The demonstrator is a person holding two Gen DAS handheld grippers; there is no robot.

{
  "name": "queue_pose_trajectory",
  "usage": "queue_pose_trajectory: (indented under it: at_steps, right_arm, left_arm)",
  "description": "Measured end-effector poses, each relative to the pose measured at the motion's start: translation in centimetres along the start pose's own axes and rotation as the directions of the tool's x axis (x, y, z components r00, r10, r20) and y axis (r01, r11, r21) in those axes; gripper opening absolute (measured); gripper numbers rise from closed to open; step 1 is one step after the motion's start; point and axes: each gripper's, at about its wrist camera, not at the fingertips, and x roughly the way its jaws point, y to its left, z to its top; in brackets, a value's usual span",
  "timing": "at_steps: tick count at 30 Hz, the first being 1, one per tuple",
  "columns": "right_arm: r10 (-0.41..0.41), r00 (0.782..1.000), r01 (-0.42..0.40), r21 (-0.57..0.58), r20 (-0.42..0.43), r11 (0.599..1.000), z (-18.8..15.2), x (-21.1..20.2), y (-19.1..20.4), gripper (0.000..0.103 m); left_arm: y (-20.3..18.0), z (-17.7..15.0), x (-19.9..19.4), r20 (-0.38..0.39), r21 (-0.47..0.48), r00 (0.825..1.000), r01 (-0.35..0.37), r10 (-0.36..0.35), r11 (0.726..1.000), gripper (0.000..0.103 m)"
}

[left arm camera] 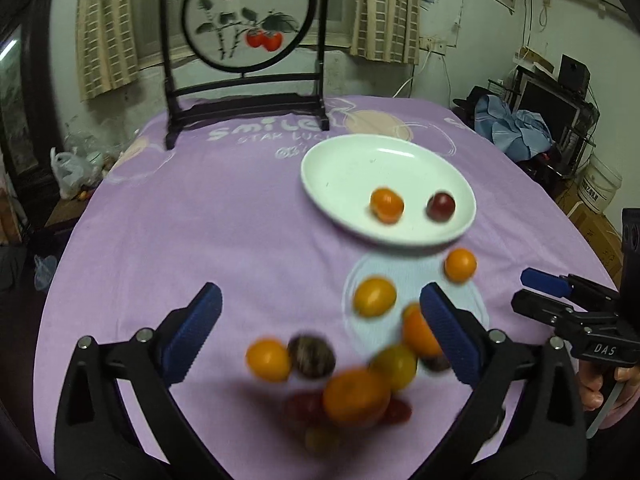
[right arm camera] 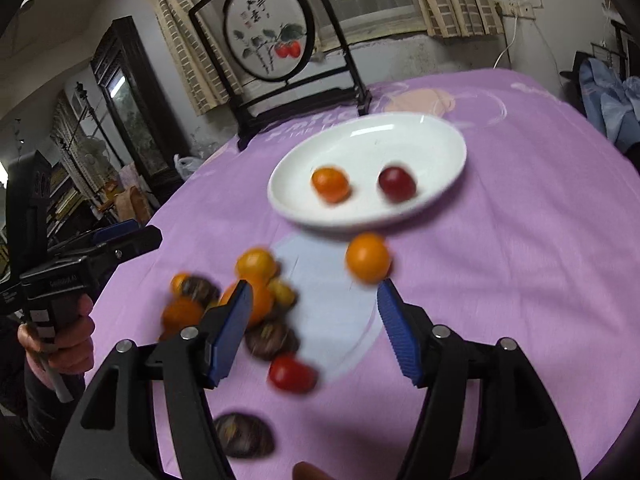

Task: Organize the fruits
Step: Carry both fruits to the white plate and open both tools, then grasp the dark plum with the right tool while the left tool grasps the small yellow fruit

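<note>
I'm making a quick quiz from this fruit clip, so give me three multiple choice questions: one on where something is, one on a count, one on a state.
1. Where is the white plate?
A. on the floor
B. on the purple cloth
C. on a chair

2. How many fruits lie on the plate?
A. two
B. five
C. none

3. How are the right tongs?
A. shut on a fruit
B. out of view
C. open, empty

Answers: 1 B, cloth surrounds the plate. 2 A, an orange fruit and a dark red fruit. 3 C, fingers apart, nothing between.

Both wrist views toward shared plate (left arm camera: 320, 176)
</note>
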Motion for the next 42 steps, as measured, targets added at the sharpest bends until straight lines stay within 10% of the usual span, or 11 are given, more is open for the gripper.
queue_pose_trajectory:
  at_steps: [10, 38, 42]
  right_arm:
    - [0.002, 0.99, -0.03, -0.201, -0.139, 0.979, -7.1, 0.2, 5.9, 0.065]
    - [-0.066, 0.984, 0.019, -0.275, -0.163, 0.961, -8.1, 1.4, 6.7, 0.046]
    - [-0.048, 0.989, 0.014, -0.237, -0.138, 0.972, -7.8, 0.9, 6.0, 0.046]
  left_arm:
    - [0.3, -10.2, -1.9, -0.046, 0.013, 0.999, 0.024, -0.024, 1.0, 0.101]
    - [-0.3, -10.6, -1.1, -0.076, 0.047, 0.996, 0.058, -0.054, 0.997, 0.1]
    - [-0.7, -10.1, -0.3, -0.111, 0.061, 0.992, 0.067, -0.06, 0.996, 0.077]
